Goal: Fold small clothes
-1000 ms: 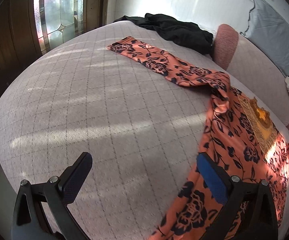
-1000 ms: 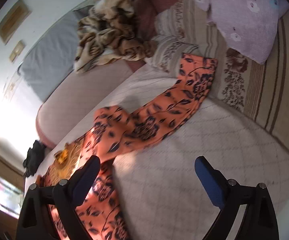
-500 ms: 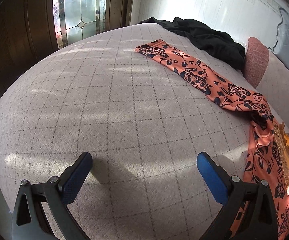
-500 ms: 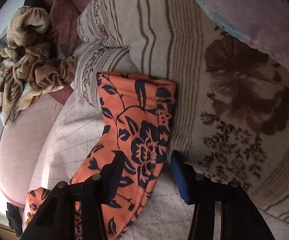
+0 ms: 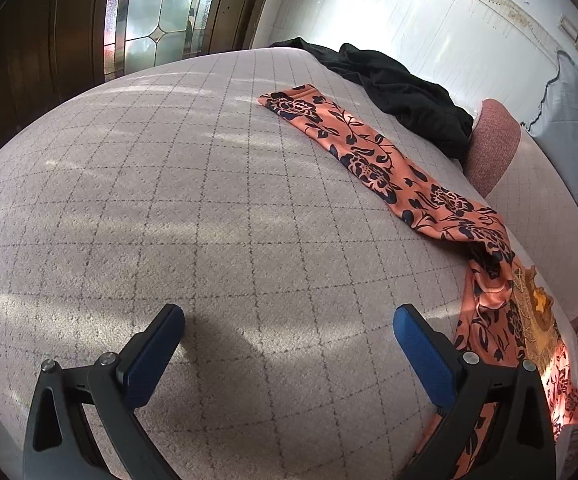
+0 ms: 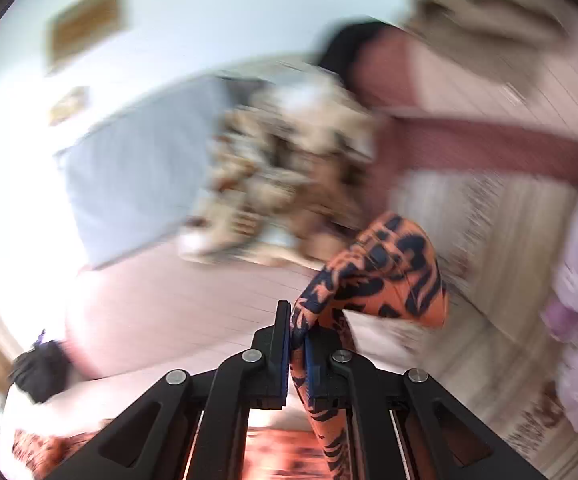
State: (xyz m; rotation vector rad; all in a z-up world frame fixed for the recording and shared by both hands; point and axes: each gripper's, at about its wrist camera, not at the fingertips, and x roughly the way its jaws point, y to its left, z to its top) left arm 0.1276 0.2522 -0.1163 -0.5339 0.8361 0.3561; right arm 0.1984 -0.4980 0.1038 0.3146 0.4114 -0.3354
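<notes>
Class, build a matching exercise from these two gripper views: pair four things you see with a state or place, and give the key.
Column one:
1. left gripper
2. right gripper
3. black garment
4. orange floral garment

Column two:
A. heaped at the bed's far edge
B. open over bare bedcover
C. one sleeve stretched flat on the bed
D. shut on orange cloth

Pairs: 1-B, 2-D, 3-A, 4-C

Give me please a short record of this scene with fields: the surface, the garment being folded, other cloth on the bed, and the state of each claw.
surface: grey checked bed cover
garment: orange floral garment, one sleeve lying flat across the bed
other cloth: black garment behind the sleeve, near the wall
left claw: open, holding nothing, above bare bed cover
right claw: shut on a sleeve end of the orange floral garment, raised off the bed; view blurred
</notes>
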